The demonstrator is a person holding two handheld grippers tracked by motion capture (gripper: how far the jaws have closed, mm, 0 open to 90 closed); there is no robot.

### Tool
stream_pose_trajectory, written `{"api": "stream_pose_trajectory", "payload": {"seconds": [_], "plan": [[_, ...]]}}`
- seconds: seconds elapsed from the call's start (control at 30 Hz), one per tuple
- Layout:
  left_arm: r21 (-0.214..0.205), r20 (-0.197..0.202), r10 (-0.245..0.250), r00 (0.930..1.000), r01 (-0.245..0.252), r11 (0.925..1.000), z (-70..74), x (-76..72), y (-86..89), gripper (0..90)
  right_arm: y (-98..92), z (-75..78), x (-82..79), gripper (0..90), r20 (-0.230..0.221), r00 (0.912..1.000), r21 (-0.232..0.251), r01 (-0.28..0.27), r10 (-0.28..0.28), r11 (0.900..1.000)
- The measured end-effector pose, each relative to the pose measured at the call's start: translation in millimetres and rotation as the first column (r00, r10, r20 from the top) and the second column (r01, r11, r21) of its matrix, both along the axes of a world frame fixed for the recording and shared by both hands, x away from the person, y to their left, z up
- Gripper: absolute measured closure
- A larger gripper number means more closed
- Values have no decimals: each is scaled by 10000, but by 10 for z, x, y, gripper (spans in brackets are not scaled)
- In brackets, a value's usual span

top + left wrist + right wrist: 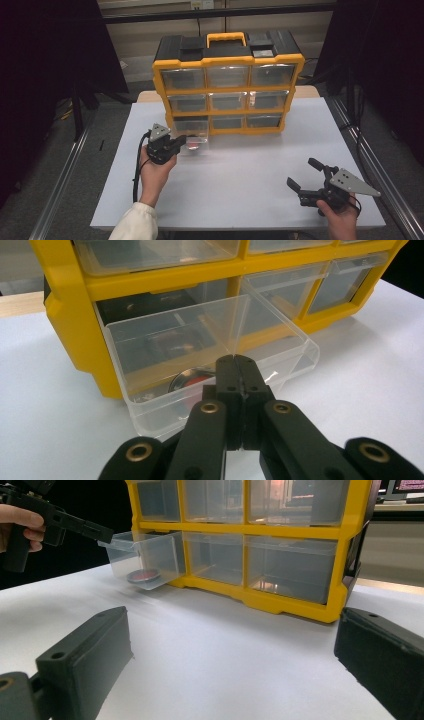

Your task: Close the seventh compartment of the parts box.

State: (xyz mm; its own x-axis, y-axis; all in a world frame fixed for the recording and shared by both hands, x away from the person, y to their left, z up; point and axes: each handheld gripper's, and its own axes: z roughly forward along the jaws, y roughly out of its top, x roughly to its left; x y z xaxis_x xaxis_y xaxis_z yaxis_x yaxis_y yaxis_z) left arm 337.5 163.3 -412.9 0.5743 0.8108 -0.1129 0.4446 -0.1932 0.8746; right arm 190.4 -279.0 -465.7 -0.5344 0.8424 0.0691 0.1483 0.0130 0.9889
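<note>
Yellow organizer [260, 597], pulled-out clear drawer [145, 555], left gripper [102, 534] at its rim

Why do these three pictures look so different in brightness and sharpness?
High view: dim and dark at the edges, with the white table the brightest part and a soft sheen below the yellow organizer. Left gripper view: brighter; the clear drawer is fairly sharp, its plastic catching glare, while the near left gripper looks large. Right gripper view: the right gripper is blurred up close, with reflections in the drawer fronts.

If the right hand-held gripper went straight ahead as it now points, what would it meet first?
Probably bare white table, then the yellow plastic drawer cabinet's lower clear drawers; the right hand-held gripper is open, depth uncertain.
</note>
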Motion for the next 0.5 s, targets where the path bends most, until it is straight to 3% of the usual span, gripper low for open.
{"api": "stream_pose_trajectory", "payload": {"seconds": [0.5], "plan": [[-41, -2, -18, 10000, 18, 10000, -9, -3, -17, 900, -1, 1, -4, 14, 2, 10000, 30, 43, -43, 10000]]}}
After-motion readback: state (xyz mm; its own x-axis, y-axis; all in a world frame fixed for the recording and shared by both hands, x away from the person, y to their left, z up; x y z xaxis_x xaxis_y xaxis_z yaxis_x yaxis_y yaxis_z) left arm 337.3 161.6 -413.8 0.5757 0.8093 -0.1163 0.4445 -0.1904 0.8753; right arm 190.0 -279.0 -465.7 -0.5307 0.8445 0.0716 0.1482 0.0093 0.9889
